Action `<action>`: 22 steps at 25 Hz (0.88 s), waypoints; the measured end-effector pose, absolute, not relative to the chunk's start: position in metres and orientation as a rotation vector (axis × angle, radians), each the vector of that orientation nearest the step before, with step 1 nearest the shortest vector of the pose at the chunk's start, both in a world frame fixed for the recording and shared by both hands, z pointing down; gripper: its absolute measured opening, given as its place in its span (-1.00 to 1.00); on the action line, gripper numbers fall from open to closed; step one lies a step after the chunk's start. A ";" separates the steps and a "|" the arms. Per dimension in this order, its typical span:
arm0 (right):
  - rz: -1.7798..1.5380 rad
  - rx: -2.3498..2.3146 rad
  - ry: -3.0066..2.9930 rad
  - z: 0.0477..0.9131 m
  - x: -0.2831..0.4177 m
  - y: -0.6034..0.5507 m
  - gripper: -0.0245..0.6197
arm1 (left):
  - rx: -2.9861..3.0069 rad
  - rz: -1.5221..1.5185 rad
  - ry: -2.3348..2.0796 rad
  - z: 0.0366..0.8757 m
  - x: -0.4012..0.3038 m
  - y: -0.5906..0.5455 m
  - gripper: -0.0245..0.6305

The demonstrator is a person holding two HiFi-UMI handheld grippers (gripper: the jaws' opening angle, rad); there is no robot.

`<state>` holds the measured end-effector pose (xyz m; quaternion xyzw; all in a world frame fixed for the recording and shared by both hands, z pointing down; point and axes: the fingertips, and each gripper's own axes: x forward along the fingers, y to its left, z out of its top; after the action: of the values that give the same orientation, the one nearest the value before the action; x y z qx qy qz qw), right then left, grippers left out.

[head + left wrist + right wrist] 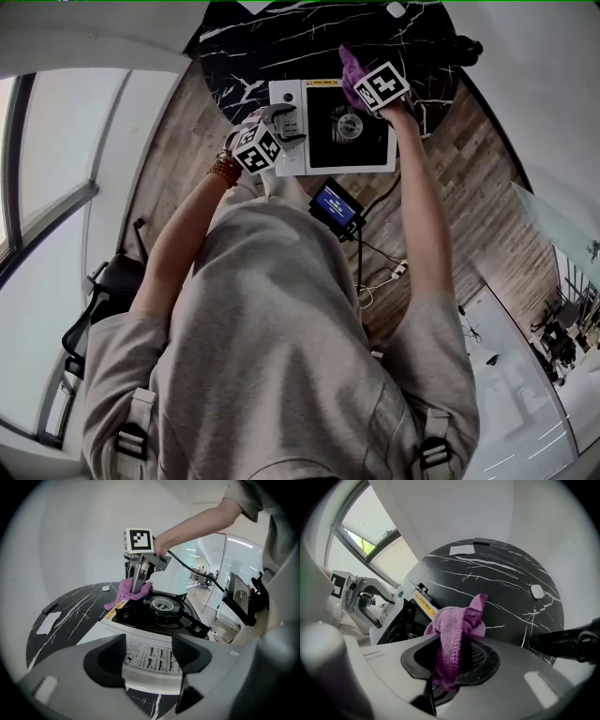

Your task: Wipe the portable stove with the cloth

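Nearest, the left gripper (149,651) is held with its jaws wide apart, at about 8 o'clock from the burner (162,604) as seen from the head view. The white control panel of the portable stove (140,618) is seen between the jaws, and contact cannot be judged. Farther on, at the burner's 12 o'clock, the purple cloth (457,630) is pinched in the closed jaws of the right gripper (452,660) and touches the stove's far edge. Beyond, a small white object (537,591) is seen lying at 1 o'clock on the black marbled table (497,573).
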<state>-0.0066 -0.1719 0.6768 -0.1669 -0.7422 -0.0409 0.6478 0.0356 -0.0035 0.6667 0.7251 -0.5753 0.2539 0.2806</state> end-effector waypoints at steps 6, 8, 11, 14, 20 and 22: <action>-0.107 -0.431 -1.657 0.677 -0.013 -0.153 -0.60 | 1.941 0.680 -1.545 0.667 0.036 -0.004 -0.04; -0.108 -0.438 -1.661 0.678 -0.015 -0.149 -0.60 | 1.940 0.677 -1.546 0.668 0.036 -0.003 -0.04; -0.105 -0.447 -1.661 0.681 -0.018 -0.144 -0.60 | 1.938 0.675 -1.545 0.670 0.036 -0.004 -0.04; -0.104 -0.456 -1.656 0.682 -0.020 -0.138 -0.60 | 1.937 0.675 -1.544 0.671 0.036 -0.004 -0.04; -0.097 -0.477 -1.658 0.680 -0.026 -0.125 -0.60 | 1.938 0.674 -1.542 0.669 0.036 -0.003 -0.04; -0.098 -0.482 -1.660 0.680 -0.027 -0.121 -0.60 | 1.939 0.674 -1.539 0.669 0.036 -0.003 -0.04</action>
<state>-0.0273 -0.1211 0.6803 -0.2120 -0.7301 -0.0429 0.6482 0.0357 -0.0030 0.6686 0.7245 -0.5752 0.2519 0.2842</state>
